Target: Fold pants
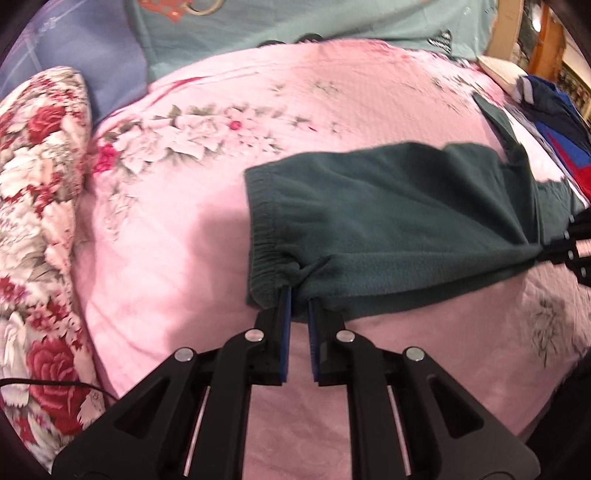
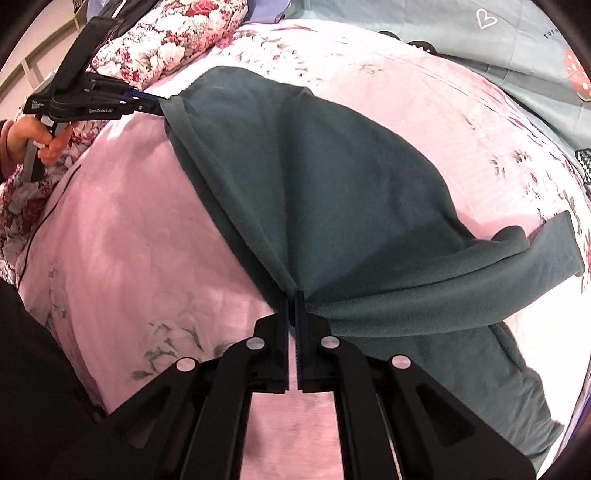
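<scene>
Dark green fleece pants (image 1: 399, 221) lie on a pink floral bedspread (image 1: 177, 229). My left gripper (image 1: 300, 295) is shut on the pants at the elastic waistband's near corner. My right gripper (image 2: 295, 299) is shut on a bunched fold of the pants (image 2: 314, 192) further along, and the cloth is stretched between the two. The left gripper also shows in the right wrist view (image 2: 155, 101) at the far waistband corner. The right gripper shows at the right edge of the left wrist view (image 1: 554, 251). One leg end (image 2: 561, 247) trails off to the right.
A red-rose floral quilt (image 1: 40, 192) is bunched along the left side. A teal blanket (image 1: 332, 22) and a blue pillow (image 1: 85, 55) lie at the head. Blue and red clothes (image 1: 565, 133) sit at the far right edge. A thin black cable (image 1: 55, 384) crosses the quilt.
</scene>
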`<state>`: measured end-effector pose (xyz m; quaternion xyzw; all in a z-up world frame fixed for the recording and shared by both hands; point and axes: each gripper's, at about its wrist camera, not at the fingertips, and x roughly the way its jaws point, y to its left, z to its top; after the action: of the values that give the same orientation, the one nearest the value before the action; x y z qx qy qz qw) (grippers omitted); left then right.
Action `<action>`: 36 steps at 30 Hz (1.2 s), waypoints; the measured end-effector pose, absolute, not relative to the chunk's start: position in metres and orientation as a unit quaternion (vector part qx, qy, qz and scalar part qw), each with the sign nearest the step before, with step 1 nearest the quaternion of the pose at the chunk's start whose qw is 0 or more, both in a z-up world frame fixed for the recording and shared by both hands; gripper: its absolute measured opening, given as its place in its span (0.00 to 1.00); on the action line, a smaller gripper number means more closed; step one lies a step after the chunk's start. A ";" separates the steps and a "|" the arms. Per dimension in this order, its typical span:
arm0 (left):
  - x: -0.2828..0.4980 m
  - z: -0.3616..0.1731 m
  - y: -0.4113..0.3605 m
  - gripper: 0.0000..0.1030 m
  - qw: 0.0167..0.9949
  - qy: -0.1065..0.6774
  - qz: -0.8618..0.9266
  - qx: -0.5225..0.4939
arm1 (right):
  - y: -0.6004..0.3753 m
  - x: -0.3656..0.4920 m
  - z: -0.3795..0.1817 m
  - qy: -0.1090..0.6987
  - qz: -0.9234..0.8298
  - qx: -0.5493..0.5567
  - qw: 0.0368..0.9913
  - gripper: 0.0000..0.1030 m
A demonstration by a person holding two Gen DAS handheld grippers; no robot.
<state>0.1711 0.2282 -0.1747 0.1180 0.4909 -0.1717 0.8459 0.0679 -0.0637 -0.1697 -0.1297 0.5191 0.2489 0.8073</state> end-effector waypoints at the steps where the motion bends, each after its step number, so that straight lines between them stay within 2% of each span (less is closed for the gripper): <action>1: 0.169 -0.175 0.230 0.10 0.849 0.488 -0.165 0.116 | -0.061 0.066 -0.172 0.518 0.248 -0.129 0.809 0.02; 4: 0.166 -0.190 0.227 0.11 0.842 0.499 -0.158 0.131 | -0.056 0.065 -0.185 0.518 0.231 -0.118 0.815 0.06; 5: 0.164 -0.197 0.224 0.12 0.834 0.511 -0.150 0.145 | -0.055 0.066 -0.184 0.524 0.231 -0.104 0.813 0.14; 6: 0.162 -0.198 0.222 0.13 0.831 0.514 -0.147 0.153 | -0.055 0.066 -0.180 0.533 0.229 -0.094 0.809 0.32; 8: 0.154 -0.191 0.221 0.43 0.834 0.511 -0.129 0.163 | -0.066 0.062 -0.160 0.529 0.216 -0.062 0.819 0.45; 9: 0.150 -0.185 0.222 0.80 0.843 0.499 -0.107 0.169 | -0.076 0.060 -0.150 0.519 0.212 -0.040 0.827 0.46; 10: 0.143 -0.177 0.224 0.87 0.857 0.478 -0.081 0.174 | -0.093 0.061 -0.139 0.516 0.197 -0.011 0.834 0.46; 16: 0.121 -0.130 0.210 0.87 0.896 0.433 -0.036 0.088 | -0.230 0.095 -0.111 0.498 0.041 0.175 0.849 0.46; 20: 0.107 -0.116 0.129 0.87 0.902 0.414 -0.118 0.038 | -0.317 0.128 -0.104 0.455 -0.034 0.252 0.853 0.46; 24: 0.103 -0.136 0.041 0.87 0.879 0.438 -0.188 -0.014 | -0.371 0.169 -0.115 0.450 -0.048 0.318 0.833 0.46; 29: 0.092 -0.184 -0.040 0.87 0.844 0.499 -0.196 0.003 | -0.388 0.230 -0.120 0.465 -0.030 0.294 0.835 0.46; 36: 0.089 -0.208 -0.047 0.87 0.830 0.533 -0.164 -0.011 | -0.367 0.318 -0.157 0.511 -0.093 0.263 0.813 0.46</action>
<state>0.0894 -0.0472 -0.2076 -0.0114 0.5328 -0.1644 0.8300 0.3178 -0.3669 -0.1573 0.2634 0.5109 -0.0927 0.8131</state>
